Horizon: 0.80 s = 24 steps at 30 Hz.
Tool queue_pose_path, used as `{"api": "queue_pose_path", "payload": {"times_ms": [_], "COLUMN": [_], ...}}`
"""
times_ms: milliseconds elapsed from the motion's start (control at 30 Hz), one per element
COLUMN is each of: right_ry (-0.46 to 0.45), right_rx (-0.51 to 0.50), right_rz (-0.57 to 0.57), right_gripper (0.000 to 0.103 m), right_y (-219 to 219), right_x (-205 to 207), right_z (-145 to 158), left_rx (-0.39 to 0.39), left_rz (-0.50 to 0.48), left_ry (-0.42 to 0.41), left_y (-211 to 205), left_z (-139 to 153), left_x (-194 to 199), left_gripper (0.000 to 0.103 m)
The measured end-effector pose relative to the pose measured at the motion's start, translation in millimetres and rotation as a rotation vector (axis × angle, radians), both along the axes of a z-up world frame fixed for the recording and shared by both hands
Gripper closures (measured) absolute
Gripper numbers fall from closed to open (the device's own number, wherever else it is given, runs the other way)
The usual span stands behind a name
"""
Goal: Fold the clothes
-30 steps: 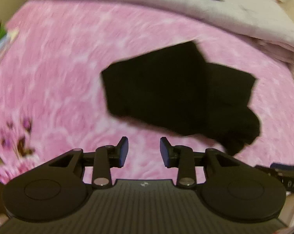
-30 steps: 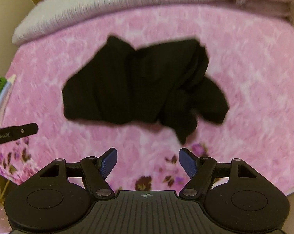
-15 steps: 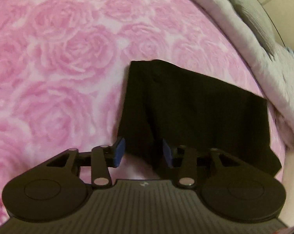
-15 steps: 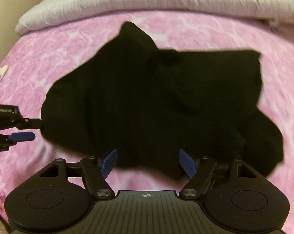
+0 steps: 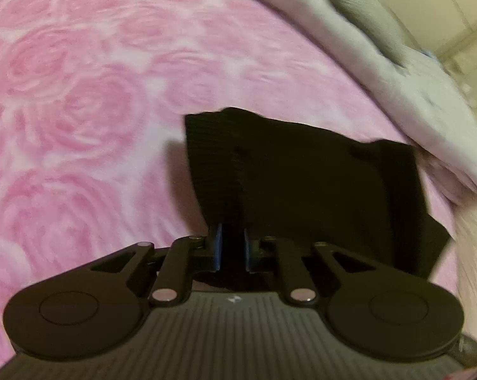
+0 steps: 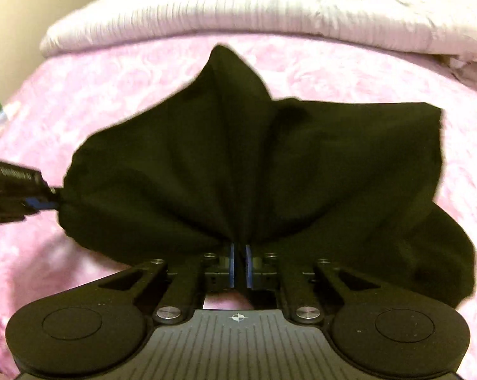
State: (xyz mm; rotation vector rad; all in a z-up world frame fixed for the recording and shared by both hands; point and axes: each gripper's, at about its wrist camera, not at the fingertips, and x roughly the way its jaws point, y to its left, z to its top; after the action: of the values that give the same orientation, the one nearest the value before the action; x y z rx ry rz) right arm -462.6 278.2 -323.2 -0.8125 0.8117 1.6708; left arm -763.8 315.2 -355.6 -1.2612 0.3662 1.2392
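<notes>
Both grippers clamp the near edge of the black garment (image 6: 302,164) on the pink bed cover (image 6: 333,63). Left gripper (image 5: 231,251) jaws just closed on its left corner, right gripper (image 6: 240,264) jaws just closed mid-edge. Long axis runs left-right, cloth fans away from both. Garment: dark, ribbed, crumpled, bunched at each pinch.

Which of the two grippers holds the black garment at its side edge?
The left gripper: it pinches the black garment at its side edge; the right gripper pinches the near edge.
</notes>
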Motion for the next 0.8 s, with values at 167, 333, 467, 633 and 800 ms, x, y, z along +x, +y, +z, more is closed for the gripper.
{"api": "queue_pose_path", "payload": {"times_ms": [167, 333, 467, 633, 800], "right_ry": [-0.118, -0.180, -0.124, -0.044, -0.057], "right_rx": [0.031, -0.139, -0.136, -0.142, -0.150], "right_rz": [-0.118, -0.348, -0.300, -0.120, 0.040], "right_gripper": [0.103, 0.103, 0.099, 0.096, 0.096], "right_y": [-37.7, -55.0, -65.4, -77.2, -70.4], "right_x": [66.6, 187.6, 189.4, 113.6, 34.1], "right_z": [27.9, 11.9, 21.7, 21.2, 18.9], "left_rx": [0.051, 0.005, -0.071, -0.114, -0.097], "left_rz": [-0.262, -0.462, -0.268, -0.138, -0.143], "left_ry": [-0.131, -0.117, 0.013, 0.191, 0.210], "left_y": [-53.5, -123.1, -143.5, -129.6, -90.5], "left_z": [30.1, 31.6, 31.2, 39.8, 34.0], "left_x": [56.9, 129.6, 110.2, 70.0, 34.5], "left_gripper": [0.103, 0.103, 0.097, 0.089, 0.078]}}
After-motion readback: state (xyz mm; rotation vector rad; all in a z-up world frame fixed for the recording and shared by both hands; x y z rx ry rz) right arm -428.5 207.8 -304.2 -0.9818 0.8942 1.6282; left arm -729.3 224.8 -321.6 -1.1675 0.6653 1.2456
